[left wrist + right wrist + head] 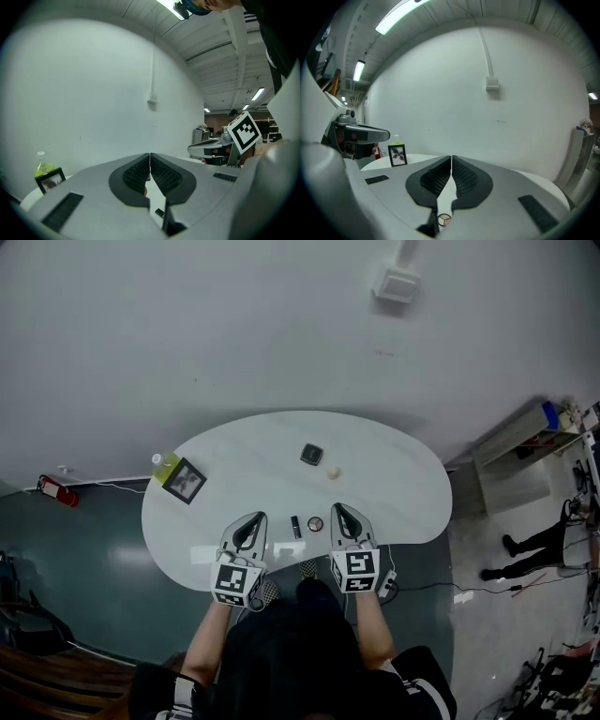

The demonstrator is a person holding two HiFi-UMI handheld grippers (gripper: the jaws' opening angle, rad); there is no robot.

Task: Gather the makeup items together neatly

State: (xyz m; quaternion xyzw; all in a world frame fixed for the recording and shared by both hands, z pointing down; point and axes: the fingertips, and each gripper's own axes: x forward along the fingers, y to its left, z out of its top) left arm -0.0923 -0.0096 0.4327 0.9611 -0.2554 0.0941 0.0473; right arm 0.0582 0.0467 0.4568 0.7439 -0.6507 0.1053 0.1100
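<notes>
**A:** Where are my grippers?

**B:** Your left gripper (251, 519) and right gripper (339, 510) hover side by side over the near edge of the white table (403, 493). On each one the jaws are pressed together tip to tip, and nothing sits between them.

**A:** And the makeup?

**B:** Two pieces lie between your grippers: a black tube (296, 526) and, just to its right, a round compact (316, 523). They are near each other but apart. In your right gripper view the compact sits right below the closed jaws. Its top shows a circle split into three pale sections, but you can't tell whether that is an open pan or a lid.

**A:** Anything farther out?

**B:** Toward the wall there is a dark square case (311, 454), and its contents can't be made out. A small cream round piece (334, 472) sits near it, a little closer to you and to the right. Both are well apart from the pair by your grippers.

**A:** Other containers?

**B:** At the table's left end a bottle (165, 463) with a white cap stands upright and holds yellow-green liquid. Just beside it is a black picture frame (185, 480) holding a dark leafy print.
</notes>
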